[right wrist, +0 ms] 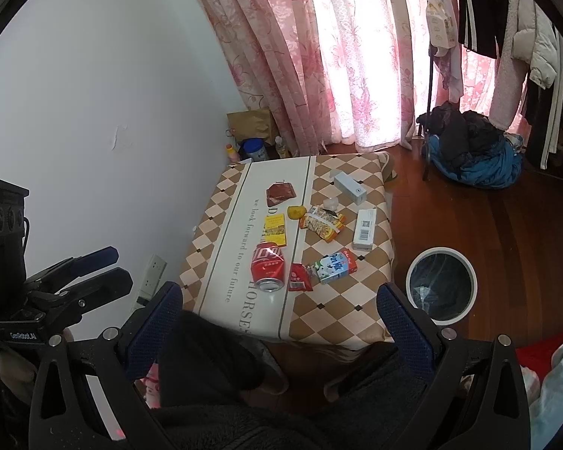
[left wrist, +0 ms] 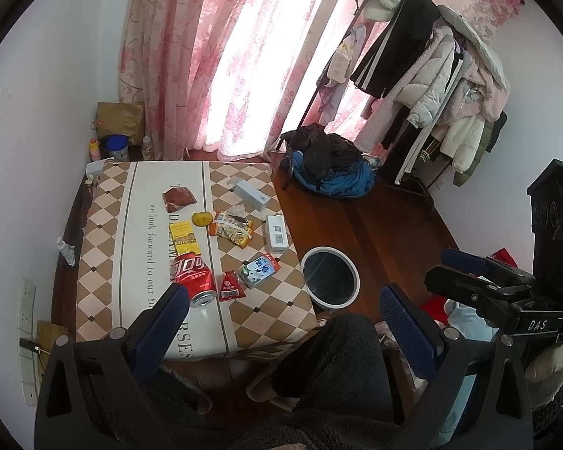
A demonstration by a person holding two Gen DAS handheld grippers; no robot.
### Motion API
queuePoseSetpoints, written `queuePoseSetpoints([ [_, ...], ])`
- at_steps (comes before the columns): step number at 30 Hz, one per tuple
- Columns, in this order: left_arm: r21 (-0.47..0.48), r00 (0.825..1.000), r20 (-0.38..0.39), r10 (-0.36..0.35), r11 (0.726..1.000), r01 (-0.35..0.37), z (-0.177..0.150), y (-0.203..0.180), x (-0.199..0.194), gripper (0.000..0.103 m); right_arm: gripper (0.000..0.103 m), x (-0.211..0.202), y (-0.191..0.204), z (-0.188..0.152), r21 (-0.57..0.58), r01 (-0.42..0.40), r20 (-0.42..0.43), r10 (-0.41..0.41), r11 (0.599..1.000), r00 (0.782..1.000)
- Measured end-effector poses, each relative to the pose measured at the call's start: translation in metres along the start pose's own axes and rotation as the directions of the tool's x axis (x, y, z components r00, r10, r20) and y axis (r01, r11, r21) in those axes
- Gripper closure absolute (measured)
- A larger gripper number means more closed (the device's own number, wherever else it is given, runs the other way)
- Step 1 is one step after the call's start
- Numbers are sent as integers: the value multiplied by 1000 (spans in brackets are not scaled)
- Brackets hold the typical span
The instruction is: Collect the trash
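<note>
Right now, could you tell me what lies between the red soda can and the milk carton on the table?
A small red snack packet lies between the soda can and the milk carton, seen in both wrist views.

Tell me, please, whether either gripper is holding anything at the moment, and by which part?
Nothing is held. The left gripper and right gripper are both open and empty, above the table; the red cola can lies untouched.
</note>
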State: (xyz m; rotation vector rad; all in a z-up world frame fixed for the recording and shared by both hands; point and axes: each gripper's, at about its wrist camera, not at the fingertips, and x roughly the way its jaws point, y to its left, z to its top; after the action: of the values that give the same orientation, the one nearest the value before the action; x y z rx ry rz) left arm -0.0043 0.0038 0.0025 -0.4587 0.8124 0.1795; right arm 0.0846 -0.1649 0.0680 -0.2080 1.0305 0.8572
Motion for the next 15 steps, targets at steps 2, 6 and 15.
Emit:
queuePoseSetpoints([
  [2,-1,1000,0,0,1000,0,0,-1,1,0,0,0,-1,-1,4,-1,1,1,1000,1000],
  [6,-1,1000,-1,1,1000,-1,-3,-3,1,0,0,-2,-5,-2,8,-1,2,1,1000,1000],
  [15,1,1000,-1,7,1000,-7,-3,-4,2,0,0,-3,-6,0,3,-8,3,8,1000,1000],
])
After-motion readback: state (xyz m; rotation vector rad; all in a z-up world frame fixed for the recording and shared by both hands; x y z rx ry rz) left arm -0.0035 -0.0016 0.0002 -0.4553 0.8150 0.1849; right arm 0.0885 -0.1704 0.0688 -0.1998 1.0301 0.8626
